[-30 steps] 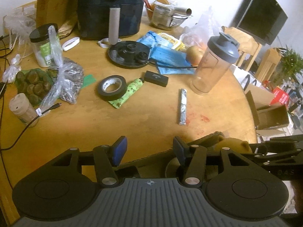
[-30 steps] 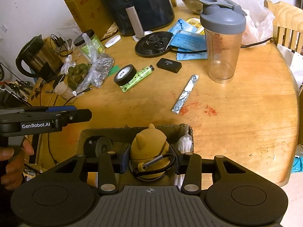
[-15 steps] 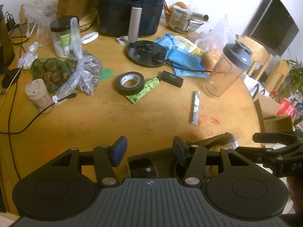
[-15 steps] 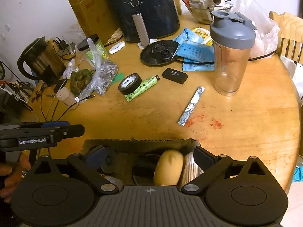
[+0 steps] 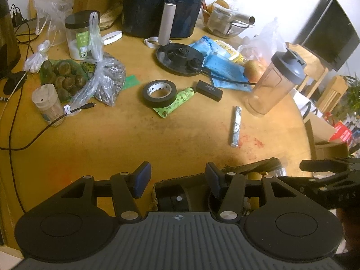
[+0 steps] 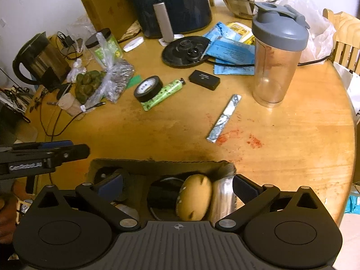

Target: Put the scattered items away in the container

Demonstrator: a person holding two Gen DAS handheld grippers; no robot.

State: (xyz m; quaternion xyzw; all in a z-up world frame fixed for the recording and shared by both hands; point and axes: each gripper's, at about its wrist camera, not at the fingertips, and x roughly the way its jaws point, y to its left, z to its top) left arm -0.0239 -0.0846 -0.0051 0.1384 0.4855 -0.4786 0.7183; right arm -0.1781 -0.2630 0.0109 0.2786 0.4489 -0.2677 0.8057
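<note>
the right gripper (image 6: 177, 190) is released: its jaws stand wide apart above the cardboard box (image 6: 162, 165), grasping nothing. between the jaws, inside the box, lies a yellow rounded toy (image 6: 194, 196), tilted on its side. a silvery packet (image 6: 222, 199) lies just beside it at the right wall of the box, and a dark round item (image 6: 163, 194) sits to its left. what the dark item is cannot be told.

the left gripper (image 5: 176, 178) is also released, jaws parted, nothing between the blue pads. it hangs over the near left corner of the same box (image 5: 180, 178), which sits at the near edge of the round wooden table (image 5: 112, 139).

items outside the container, on the table:
- a black tape roll (image 6: 148, 88) touching a green tube (image 6: 165, 94), which lies partly under it.
- a small black case (image 6: 204, 79) just beyond the tube's cap.
- a foil stick packet (image 6: 223, 118) lying flat, near red stains, well apart from the box.
- a shaker bottle (image 6: 277, 54) standing upright beside the packet's far end.

at the far edge stand a dark air fryer (image 6: 173, 2) and a kettle base (image 6: 185, 51).
</note>
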